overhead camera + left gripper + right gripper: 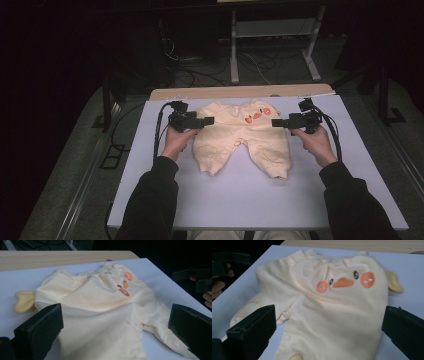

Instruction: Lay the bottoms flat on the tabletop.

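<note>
Our yellow baby romper point(243, 137) lies flat mid-tabletop point(345, 170), duck face at 12 o'clock. Left gripper point(209, 120) at 9 and right gripper point(276, 123) at 3 gape empty; we should pinch only single fabric edges, evenly.

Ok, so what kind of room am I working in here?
Probably a lab or recording setup rather than a home: a white-topped table in a dark room, loose cables on the floor behind it, a metal stand, and one baby romper laid flat.

Bare table point(250, 195) below romper point(242, 137); grippers flank it; wood strip point(240, 92) behind.
</note>
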Available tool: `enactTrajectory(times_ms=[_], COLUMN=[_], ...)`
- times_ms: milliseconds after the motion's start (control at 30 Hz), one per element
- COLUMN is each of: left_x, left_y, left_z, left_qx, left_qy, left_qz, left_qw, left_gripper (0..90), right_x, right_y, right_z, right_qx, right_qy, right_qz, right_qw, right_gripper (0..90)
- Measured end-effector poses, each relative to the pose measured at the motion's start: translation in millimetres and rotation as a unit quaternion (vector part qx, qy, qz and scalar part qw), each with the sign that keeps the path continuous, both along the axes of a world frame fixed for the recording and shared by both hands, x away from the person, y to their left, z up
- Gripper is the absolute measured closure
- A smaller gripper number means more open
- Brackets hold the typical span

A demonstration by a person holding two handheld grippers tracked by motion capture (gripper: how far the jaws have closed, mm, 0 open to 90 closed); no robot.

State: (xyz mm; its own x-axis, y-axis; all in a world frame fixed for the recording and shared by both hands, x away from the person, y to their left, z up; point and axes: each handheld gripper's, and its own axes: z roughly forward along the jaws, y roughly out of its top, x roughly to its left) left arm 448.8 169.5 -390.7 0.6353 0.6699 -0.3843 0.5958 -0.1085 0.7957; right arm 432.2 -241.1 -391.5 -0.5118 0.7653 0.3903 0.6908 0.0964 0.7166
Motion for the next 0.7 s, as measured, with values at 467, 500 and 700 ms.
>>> enactTrajectory(times_ms=[467,500,700], left_x=[-35.1,-37.6,-50.5], left_y=[-12.0,-12.8,-16.7], left_z=[13.6,13.8,12.4], left_qx=[0.008,0.006,0.007], left_qy=[-0.023,-0.024,-0.027], left_qz=[-0.029,-0.030,-0.041], left_qw=[0.9993,0.9992,0.9988], left_gripper=[0.0,0.0,0.0], right_x=[-40.2,-43.4,-54.7], right_y=[11.7,12.7,19.6], right_z=[19.0,19.9,20.0], right_qx=[0.002,0.004,0.003], right_qy=[-0.019,-0.020,-0.021], right_qz=[0.026,0.028,0.038], right_qw=[0.9995,0.9994,0.9991], right_gripper=[0.0,0.0,0.0])
